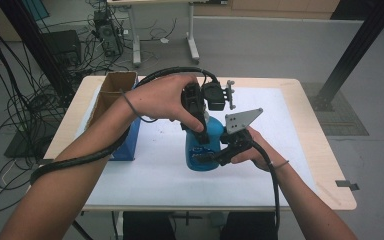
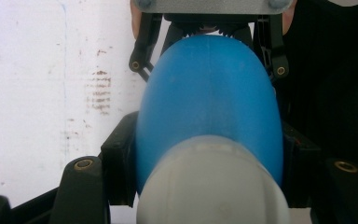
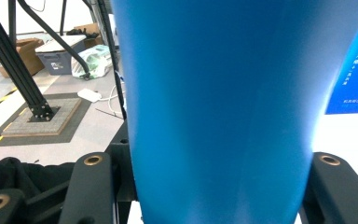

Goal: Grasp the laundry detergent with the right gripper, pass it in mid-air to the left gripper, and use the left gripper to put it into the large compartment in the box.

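At the left of the tabletop, on its white mat, an open cardboard box stands against a blue carton; neither is touched. Just right of them, near the middle of the tabletop, stands the blue bottle, upright, with both tools on it. The left hand-held gripper comes down from above and is closed on the bottle's upper part, its jaws pressed on the blue shoulder just below the pale cap, as the left gripper view shows. The right hand-held gripper comes in level from the right and is clamped on the body lower down, jaws on either side of the wall. The bottle looks like smooth, matt plastic, rounded at the shoulder and narrowing slightly at the waist, with small white print low on its front. It should be stiff enough for a firm squeeze but slippery, and its weight depends on contents that cannot be seen. The waist is the safest hold for steadying; the cap suits twisting.
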A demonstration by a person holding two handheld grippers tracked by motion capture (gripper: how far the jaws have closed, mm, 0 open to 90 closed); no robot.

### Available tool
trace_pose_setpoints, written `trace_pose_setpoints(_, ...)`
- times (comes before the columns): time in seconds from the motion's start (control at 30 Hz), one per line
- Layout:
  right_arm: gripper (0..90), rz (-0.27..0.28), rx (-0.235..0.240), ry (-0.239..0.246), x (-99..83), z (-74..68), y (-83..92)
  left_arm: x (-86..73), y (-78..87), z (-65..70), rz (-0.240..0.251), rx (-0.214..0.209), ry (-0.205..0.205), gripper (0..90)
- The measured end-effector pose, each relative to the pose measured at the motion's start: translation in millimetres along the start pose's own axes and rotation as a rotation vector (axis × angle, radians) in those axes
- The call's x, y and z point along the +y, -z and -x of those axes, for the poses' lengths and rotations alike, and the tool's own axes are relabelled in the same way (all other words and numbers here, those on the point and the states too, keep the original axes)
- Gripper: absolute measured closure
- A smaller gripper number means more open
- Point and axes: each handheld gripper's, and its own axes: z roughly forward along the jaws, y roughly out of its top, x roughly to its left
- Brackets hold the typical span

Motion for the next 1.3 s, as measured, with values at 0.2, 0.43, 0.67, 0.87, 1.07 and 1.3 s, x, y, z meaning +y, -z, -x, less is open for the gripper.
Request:
trace_pose_setpoints(0.2,42.7,0.001,0.001,-0.002,-0.6,0.0,-0.3,0.0,-0.5,-0.4,0.002,-0.002,0.002,37.5)
trace_pose_setpoints(0.43,42.7,0.007,0.001,-0.003,-0.7,1.2,-0.1,-0.4,-0.3,-1.6,0.013,-0.002,0.004,37.5)
trace_pose_setpoints(0.67,42.7,0.008,0.000,-0.005,-0.9,1.5,0.5,-0.4,-0.3,-1.6,0.016,0.000,0.006,37.6)
trace_pose_setpoints(0.87,42.7,0.008,0.000,-0.002,-1.2,1.6,0.7,-0.2,-0.5,-1.4,0.021,0.000,0.011,37.5)
trace_pose_setpoints(1.07,42.7,0.009,0.000,-0.001,-1.7,2.1,1.1,-0.4,-1.0,-1.8,0.022,0.000,0.015,37.5)
trace_pose_setpoints(1.3,42.7,0.009,0.002,-0.001,-2.4,2.8,0.1,-0.6,-1.7,-2.5,0.022,0.000,0.019,37.5)
